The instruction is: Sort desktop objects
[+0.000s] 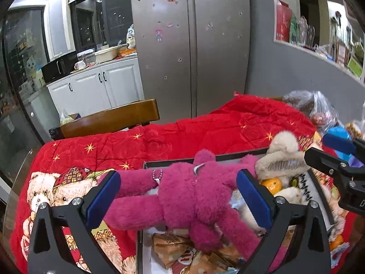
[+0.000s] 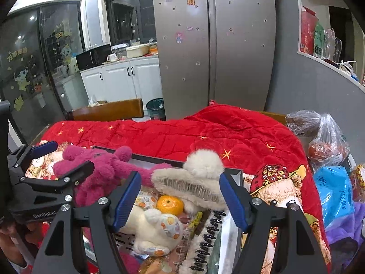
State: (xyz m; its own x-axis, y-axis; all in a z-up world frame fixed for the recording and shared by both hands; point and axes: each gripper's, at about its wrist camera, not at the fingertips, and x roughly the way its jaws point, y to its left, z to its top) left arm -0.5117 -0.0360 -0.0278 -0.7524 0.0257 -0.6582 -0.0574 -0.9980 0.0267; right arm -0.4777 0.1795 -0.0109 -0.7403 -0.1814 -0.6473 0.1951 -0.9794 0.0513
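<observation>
Pink plush toy [image 1: 191, 191]: sprawled over the left rim of the dark box [image 1: 182, 161], body and legs inside, one arm hanging out over the red quilt [image 1: 205, 123]
Left claw [image 1: 178, 196]: spread about as wide as it goes, blue pads on either side of the pink toy and clear of the fur; it grips nothing
Right claw [image 2: 180, 198]: partly open over the right half of the box, nothing pinched; the cream furry hair clip [image 2: 194, 180] sits between its pads at the far rim of the box
Box contents: orange [image 2: 170, 204], cream plush rabbit [image 2: 155, 230] and a card of black press-on nails [image 2: 205, 239] lie together near the right side; brown snack packets [image 1: 173, 248] fill the near left corner
Right edge of the table: plastic bags [image 2: 328, 141], a blue packet [image 2: 333, 189] and purple cloth, not yet sorted
Step in hand: both toys look just let go into the box, so the hands probably leave for the next item
Risk, pink toy: it is draped over the rim, and much of its weight may be outside; it could slide out onto the quilt
Risk, left claw: a pad catching the fur or the bead chain [image 1: 157, 175] on the way out would drag the toy with it
Risk, right claw: the hair clip rests on the far rim and a nudge may tip it off
Risk, crowding: the two claws are near each other over the box and could knock together
</observation>
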